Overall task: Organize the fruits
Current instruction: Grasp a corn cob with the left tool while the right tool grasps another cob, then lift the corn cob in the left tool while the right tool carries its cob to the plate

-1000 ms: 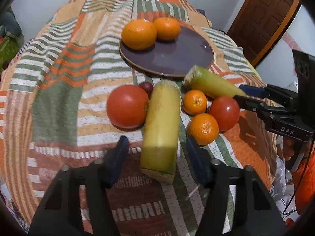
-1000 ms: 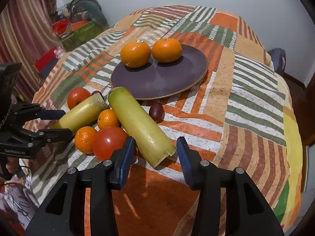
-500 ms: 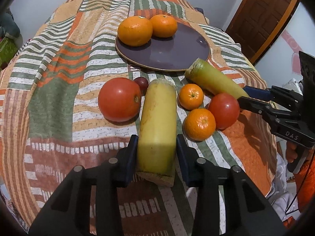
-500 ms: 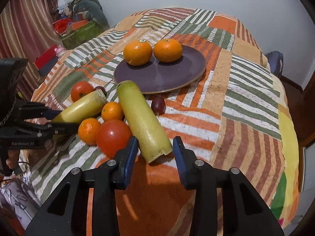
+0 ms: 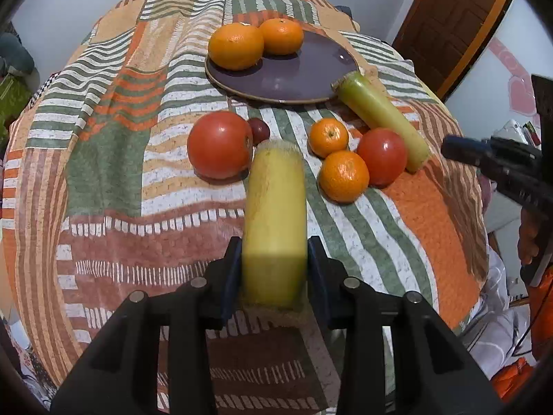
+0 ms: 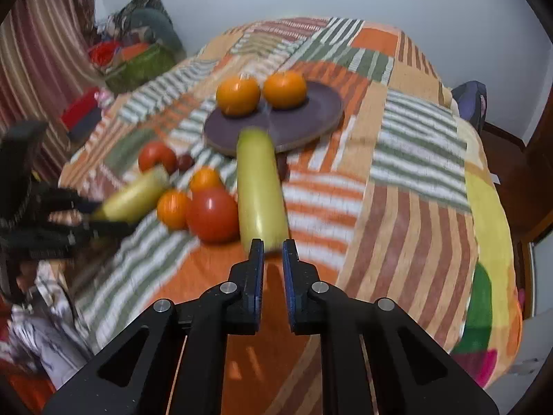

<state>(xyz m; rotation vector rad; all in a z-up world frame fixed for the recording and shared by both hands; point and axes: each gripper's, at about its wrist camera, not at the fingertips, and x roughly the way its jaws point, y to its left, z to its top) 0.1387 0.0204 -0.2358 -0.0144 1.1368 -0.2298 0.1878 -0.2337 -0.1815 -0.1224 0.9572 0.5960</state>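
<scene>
The patchwork cloth covers the whole table, and your plate sits toward its far edge with two oranges side by side on the plate's far-left rim. Your left gripper is clamped on the near end of the yellow gourd, both blue pads pressed flat against its sides; the gourd points away from you toward the plate, its far end beside the left tomato. Your right gripper has its jaws drawn almost together, with only a narrow gap, at the near cut end of the green gourd; the right view is blurred, so you cannot tell whether the tips pinch that end or merely touch it. The green gourd's far end reaches the plate's near rim. The second tomato lies against the green gourd's side, with two mandarins touching it on the side toward the yellow gourd. A small dark plum sits tucked against the left tomato, just beyond the yellow gourd's far end.
</scene>
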